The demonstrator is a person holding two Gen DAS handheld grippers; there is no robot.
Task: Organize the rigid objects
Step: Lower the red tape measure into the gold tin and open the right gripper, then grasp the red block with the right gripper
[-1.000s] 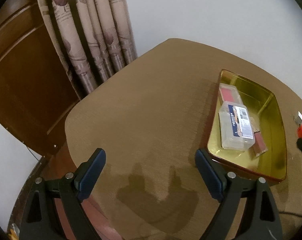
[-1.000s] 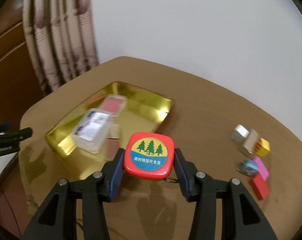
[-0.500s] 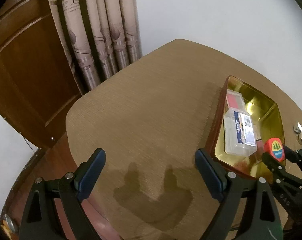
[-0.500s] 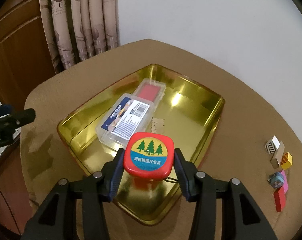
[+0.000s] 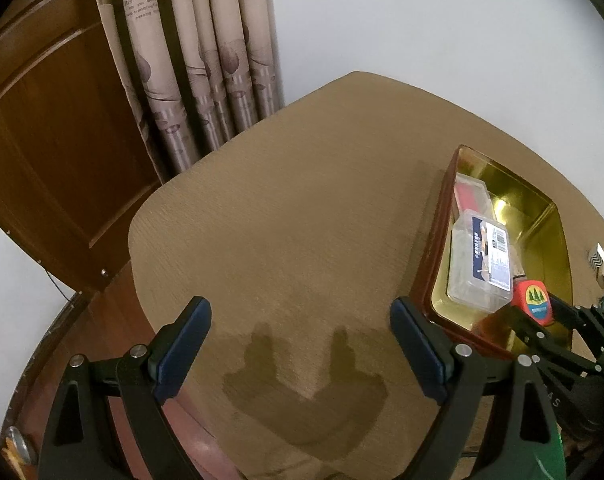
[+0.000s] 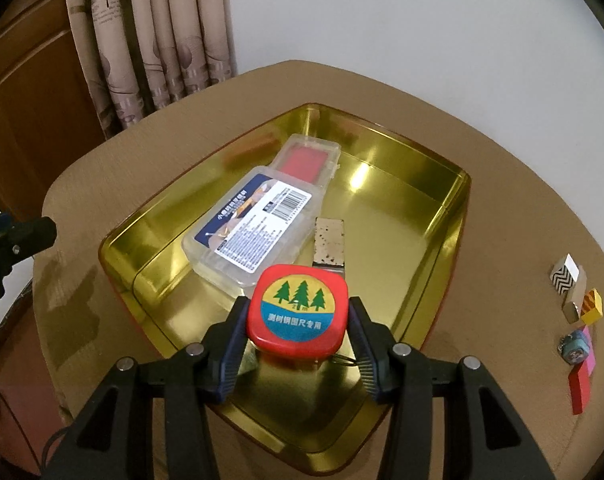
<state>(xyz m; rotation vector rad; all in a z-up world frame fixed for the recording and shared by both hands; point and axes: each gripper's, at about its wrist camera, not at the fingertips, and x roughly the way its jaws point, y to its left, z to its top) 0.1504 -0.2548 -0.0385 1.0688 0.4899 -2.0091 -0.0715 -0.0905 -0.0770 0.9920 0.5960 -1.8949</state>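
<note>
right gripper (image 6: 298, 330) holds tape measure (image 6: 298, 312) (over tray (image 6: 441, 188))

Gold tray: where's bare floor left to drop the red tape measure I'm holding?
Free: the gold tray's right half, from the speckled block across to its right wall, and the near floor under the tape measure in the right gripper. Crowded: the left side, where two clear plastic cases lie.
</note>
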